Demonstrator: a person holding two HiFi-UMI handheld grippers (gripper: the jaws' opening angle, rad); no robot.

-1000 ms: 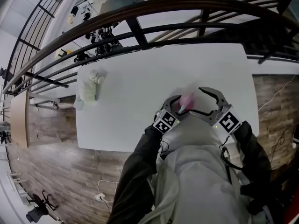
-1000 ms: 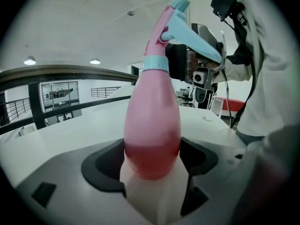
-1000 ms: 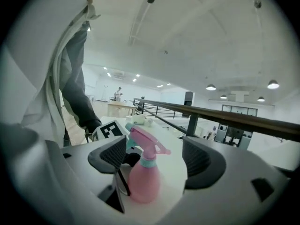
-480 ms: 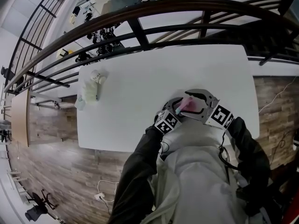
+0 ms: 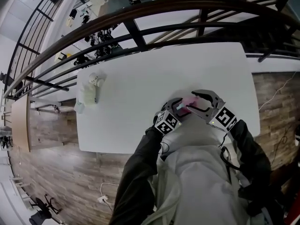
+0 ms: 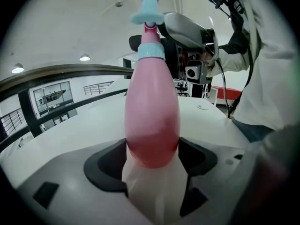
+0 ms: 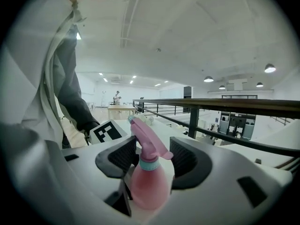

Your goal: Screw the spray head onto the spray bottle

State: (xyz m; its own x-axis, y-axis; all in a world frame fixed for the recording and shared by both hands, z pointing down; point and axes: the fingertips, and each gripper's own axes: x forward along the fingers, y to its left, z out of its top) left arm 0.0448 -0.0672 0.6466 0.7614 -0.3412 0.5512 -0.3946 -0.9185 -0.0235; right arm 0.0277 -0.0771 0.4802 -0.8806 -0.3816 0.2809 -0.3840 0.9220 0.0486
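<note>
A pink spray bottle [image 6: 152,121] stands up between the jaws of my left gripper [image 6: 152,159], which is shut on its lower body. Its pink spray head [image 7: 148,142] sits on top over a teal collar [image 7: 150,163]. My right gripper [image 7: 152,159] reaches around that head from the side, its jaws closing, with a thin gap still showing at each pad. In the head view the bottle [image 5: 187,102] is near the table's front edge, my left gripper [image 5: 178,106] on its left and my right gripper [image 5: 193,103] on its right.
The white table [image 5: 140,74] runs far and left of the bottle. A clear bag with white items [image 5: 90,89] lies at its far left corner. A dark railing [image 5: 140,29] runs along the far side. The person's body is close behind the front edge.
My right gripper has swung in from the right to the top of the bottle, and its jaws have narrowed around the spray head. The left gripper has held still with the bottle.
</note>
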